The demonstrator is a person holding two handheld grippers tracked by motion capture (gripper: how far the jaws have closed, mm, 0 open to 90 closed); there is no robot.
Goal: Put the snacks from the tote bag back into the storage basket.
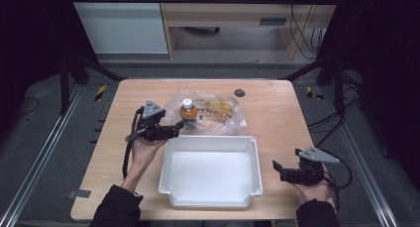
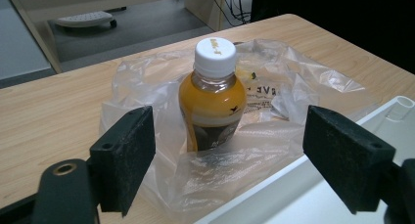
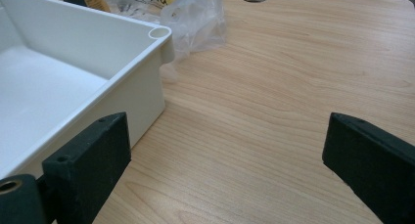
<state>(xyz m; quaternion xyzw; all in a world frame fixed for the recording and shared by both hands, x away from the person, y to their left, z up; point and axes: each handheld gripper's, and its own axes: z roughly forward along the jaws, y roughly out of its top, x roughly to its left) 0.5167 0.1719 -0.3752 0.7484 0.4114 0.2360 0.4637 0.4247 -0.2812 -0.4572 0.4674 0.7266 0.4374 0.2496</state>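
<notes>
A: Grippers, two, hand-held. Left gripper (image 2: 227, 155)?
B: Jaws spread wide, pointed at bottle (image 2: 212, 94) of orange drink, white cap, upright on crumpled clear plastic bag (image 2: 303, 82); nothing pinched.
A: Right gripper (image 3: 225, 165)?
B: Jaws likewise apart, held low over bare wooden table (image 3: 274, 87), just beside corner of white tray (image 3: 159, 35).
A: Tray position?
B: Table's near middle (image 1: 210, 142), bag and bottle (image 1: 187, 108) touching its far rim.
</notes>
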